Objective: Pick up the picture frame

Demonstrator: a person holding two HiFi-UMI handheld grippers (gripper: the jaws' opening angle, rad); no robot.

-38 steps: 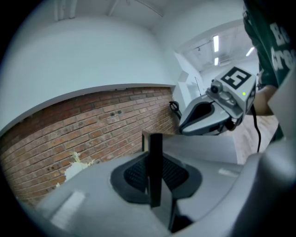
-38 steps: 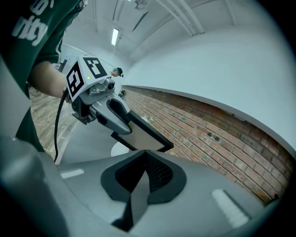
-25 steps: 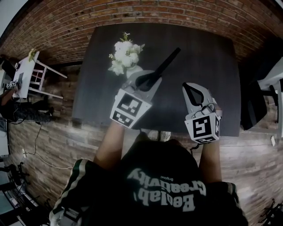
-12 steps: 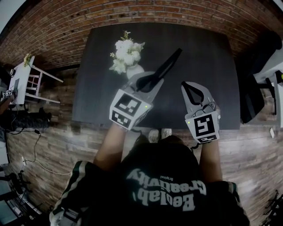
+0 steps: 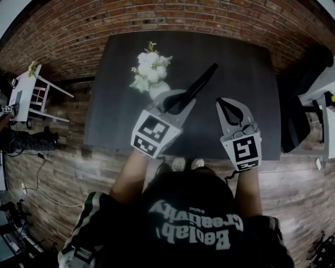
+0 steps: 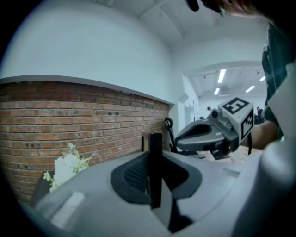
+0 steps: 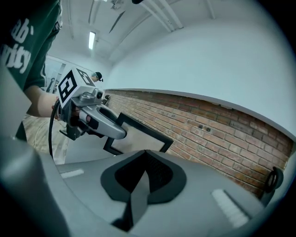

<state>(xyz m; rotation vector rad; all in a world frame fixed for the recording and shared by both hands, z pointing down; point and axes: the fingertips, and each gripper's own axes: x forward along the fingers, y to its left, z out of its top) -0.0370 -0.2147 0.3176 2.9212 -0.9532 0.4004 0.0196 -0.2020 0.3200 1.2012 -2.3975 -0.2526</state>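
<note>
The picture frame (image 5: 196, 84) is thin and black and hangs above the dark table (image 5: 246, 68), seen edge-on from above. My left gripper (image 5: 175, 99) is shut on its near end. In the left gripper view its edge (image 6: 155, 157) stands as an upright black bar between the jaws. From the right gripper view the picture frame (image 7: 138, 136) shows as a black rectangle with a pale middle, in front of the brick wall. My right gripper (image 5: 220, 100) hovers beside it to the right, shut with nothing in it, its jaws meeting at the tips (image 7: 144, 155).
A white vase of white flowers (image 5: 151, 68) stands on the table just left of the left gripper. A white chair (image 5: 39, 91) is off to the left and a dark chair (image 5: 296, 123) to the right. A brick wall (image 5: 172, 15) runs behind the table.
Both grippers have rolled a little and stayed about where they were. The frame remains in the left gripper's grip.
</note>
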